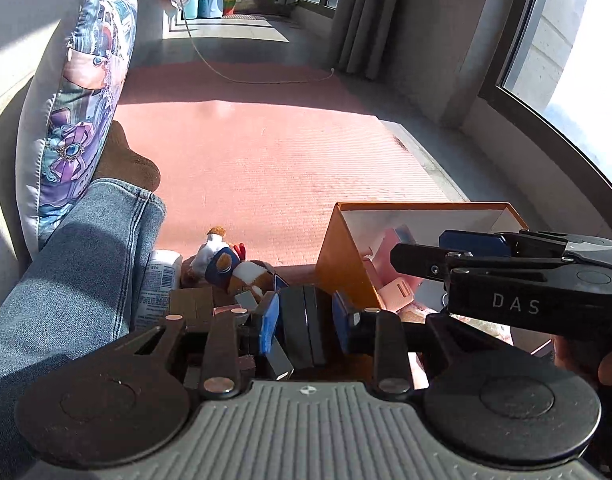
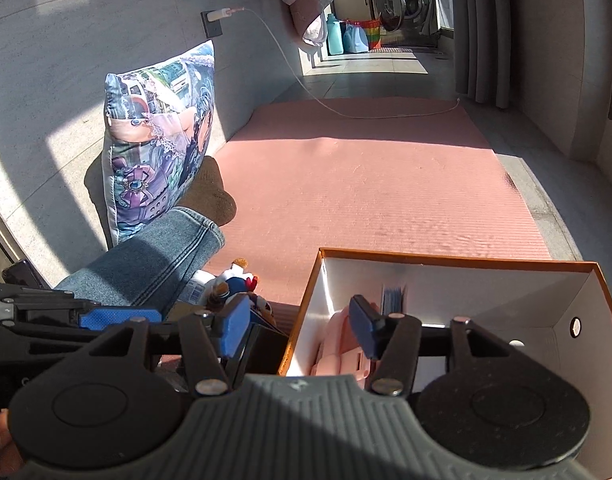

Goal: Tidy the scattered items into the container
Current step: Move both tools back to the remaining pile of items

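An orange box (image 1: 421, 205) with a white inside stands on the pink mat and holds pink items (image 1: 389, 264). My left gripper (image 1: 304, 316) hangs over a pile of loose things left of the box. Its blue pads stand slightly apart from a dark flat block (image 1: 302, 332) between them. A plush toy (image 1: 226, 260) and a white bottle (image 1: 158, 280) lie beside that pile. My right gripper (image 2: 302, 326) is open and straddles the box's left wall (image 2: 306, 304), holding nothing. A pink item (image 2: 341, 344) and a blurred blue thing (image 2: 393, 300) are inside the box.
A person's leg in jeans (image 2: 154, 264) with a brown sock (image 2: 210, 196) lies along the left, against a printed pillow (image 2: 162, 136). The pink mat (image 2: 365, 184) stretches ahead, with a charging cable (image 2: 345, 114) across its far end. A window and curtain are to the right.
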`<state>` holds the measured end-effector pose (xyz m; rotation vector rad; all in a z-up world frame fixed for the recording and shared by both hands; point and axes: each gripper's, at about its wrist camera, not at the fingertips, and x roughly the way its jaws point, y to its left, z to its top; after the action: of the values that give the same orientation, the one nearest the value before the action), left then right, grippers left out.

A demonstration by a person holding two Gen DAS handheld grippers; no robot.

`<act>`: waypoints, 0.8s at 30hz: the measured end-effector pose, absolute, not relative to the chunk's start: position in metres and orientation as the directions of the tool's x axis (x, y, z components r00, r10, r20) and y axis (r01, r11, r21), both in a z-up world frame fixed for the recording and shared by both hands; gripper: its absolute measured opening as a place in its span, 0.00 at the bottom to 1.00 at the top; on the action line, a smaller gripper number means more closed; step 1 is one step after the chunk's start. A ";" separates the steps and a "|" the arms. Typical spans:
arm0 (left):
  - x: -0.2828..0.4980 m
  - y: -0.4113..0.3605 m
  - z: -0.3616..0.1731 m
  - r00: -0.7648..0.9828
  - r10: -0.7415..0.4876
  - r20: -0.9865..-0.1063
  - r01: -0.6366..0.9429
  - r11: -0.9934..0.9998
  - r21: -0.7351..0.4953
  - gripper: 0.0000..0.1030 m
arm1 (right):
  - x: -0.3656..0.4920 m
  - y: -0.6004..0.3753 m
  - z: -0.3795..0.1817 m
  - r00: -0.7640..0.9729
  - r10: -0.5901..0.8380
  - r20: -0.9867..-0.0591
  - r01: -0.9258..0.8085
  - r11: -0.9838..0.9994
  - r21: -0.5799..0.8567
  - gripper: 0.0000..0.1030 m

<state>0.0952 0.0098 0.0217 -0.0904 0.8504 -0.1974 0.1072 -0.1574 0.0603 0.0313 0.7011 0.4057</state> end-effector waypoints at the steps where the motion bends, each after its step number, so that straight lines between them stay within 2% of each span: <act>1: 0.093 0.016 0.021 0.637 -0.203 -0.744 0.132 0.979 -0.154 0.38 | 0.105 -0.154 0.059 0.691 0.372 -0.621 -0.356 0.921 0.156 0.57; 8: 0.083 0.056 0.014 0.575 -0.167 -0.801 0.106 0.986 -0.129 0.39 | 0.101 -0.127 0.050 0.656 0.376 -0.654 -0.420 0.902 0.098 0.58; 11: 0.083 0.067 0.011 0.564 -0.172 -0.807 0.098 0.985 -0.141 0.39 | 0.100 -0.112 0.045 0.620 0.376 -0.689 -0.471 0.880 0.057 0.55; 16: 0.089 0.073 0.003 0.551 -0.216 -0.806 0.114 0.976 -0.183 0.39 | 0.100 -0.086 0.035 0.560 0.376 -0.739 -0.544 0.839 0.014 0.42; 24: 0.105 0.068 -0.015 0.546 -0.261 -0.796 0.126 0.965 -0.230 0.39 | 0.117 -0.063 0.015 0.513 0.325 -0.795 -0.565 0.825 -0.027 0.37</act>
<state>0.1049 0.0682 -0.0152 -0.1521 0.9677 -0.2307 0.1166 -0.0629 0.0154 -0.2999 0.8822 0.5451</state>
